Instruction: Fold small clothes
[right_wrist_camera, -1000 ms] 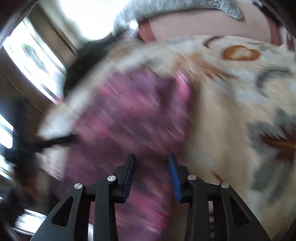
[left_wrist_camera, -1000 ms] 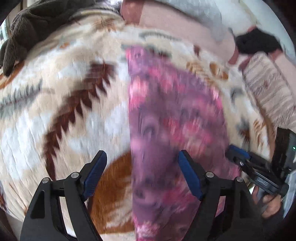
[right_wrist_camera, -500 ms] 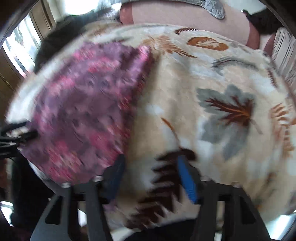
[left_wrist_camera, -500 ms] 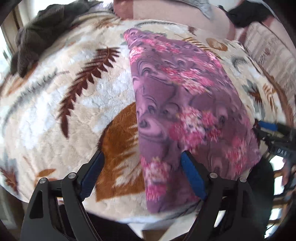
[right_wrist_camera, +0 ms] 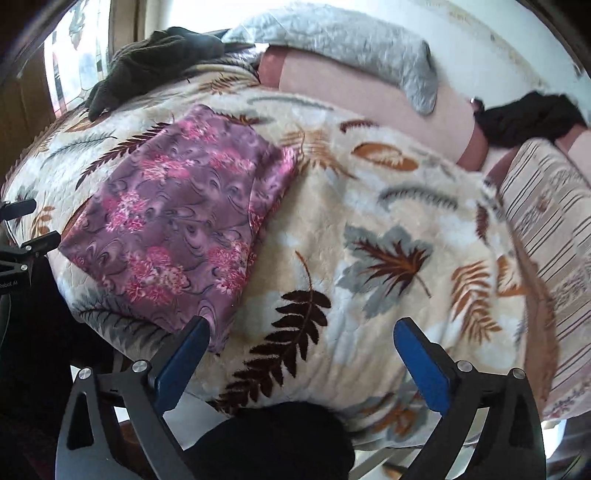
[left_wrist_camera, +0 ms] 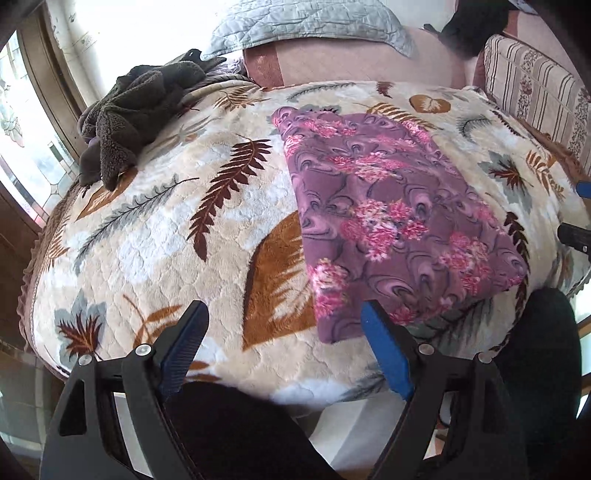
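Note:
A purple cloth with pink flowers [left_wrist_camera: 391, 221] lies folded flat as a rectangle on the leaf-patterned blanket [left_wrist_camera: 177, 236]; it also shows in the right wrist view [right_wrist_camera: 177, 221]. My left gripper [left_wrist_camera: 284, 332] is open and empty, held above the blanket's near edge, just left of the cloth's near corner. My right gripper [right_wrist_camera: 299, 347] is open and empty, held above the near edge to the right of the cloth. Neither touches the cloth.
A dark grey fleece garment [left_wrist_camera: 136, 110] lies bunched at the far left of the blanket. A grey quilted pillow [left_wrist_camera: 310, 26] and a pink cushion [left_wrist_camera: 365, 59] are at the back. A striped cushion [left_wrist_camera: 535, 88] is at the right. A black garment [right_wrist_camera: 524, 118] lies at the far right.
Both grippers have pulled back from the cloth toward the near edge. The right gripper has opened wide. The cloth now lies flat and free.

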{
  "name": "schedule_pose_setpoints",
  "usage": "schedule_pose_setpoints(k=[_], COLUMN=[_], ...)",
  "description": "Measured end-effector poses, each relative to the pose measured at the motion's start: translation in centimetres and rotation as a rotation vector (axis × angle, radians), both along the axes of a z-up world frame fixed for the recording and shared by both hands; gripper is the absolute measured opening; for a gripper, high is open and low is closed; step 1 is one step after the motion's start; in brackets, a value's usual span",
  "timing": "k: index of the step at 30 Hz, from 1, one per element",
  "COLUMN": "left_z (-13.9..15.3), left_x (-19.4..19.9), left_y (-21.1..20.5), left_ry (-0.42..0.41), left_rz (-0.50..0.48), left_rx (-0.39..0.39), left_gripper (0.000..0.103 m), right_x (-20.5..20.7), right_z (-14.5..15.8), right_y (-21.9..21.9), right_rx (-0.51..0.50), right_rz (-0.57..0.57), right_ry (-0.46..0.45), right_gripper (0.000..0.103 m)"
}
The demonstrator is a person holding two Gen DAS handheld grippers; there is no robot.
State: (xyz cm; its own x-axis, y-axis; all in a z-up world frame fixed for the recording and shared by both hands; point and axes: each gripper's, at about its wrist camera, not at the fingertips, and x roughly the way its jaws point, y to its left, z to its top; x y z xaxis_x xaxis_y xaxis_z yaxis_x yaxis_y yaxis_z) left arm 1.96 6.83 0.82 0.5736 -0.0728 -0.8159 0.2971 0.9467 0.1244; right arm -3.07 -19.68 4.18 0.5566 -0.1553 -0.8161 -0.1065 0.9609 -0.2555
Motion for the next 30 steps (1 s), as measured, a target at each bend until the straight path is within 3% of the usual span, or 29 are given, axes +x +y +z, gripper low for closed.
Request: schedule_pose_setpoints(k=[9, 30], left_z=[1.4, 2.4], left_x=[-2.6, -6.6], left_y=[-1.9, -4.6], left_ry=[-0.019, -0.012], left_rz=[-0.021, -0.127], left_rx=[-0.034, -0.133], left_gripper=[0.085, 0.085], right_x=[-1.6, -3.7], right_z=[0.6, 0.9], right_y=[0.7, -0.1], right_rx=[-0.015, 0.034], right_rz=[-0.006, -0.041], right_ry=[-0.059, -0.062], right_gripper=[0.101, 0.101])
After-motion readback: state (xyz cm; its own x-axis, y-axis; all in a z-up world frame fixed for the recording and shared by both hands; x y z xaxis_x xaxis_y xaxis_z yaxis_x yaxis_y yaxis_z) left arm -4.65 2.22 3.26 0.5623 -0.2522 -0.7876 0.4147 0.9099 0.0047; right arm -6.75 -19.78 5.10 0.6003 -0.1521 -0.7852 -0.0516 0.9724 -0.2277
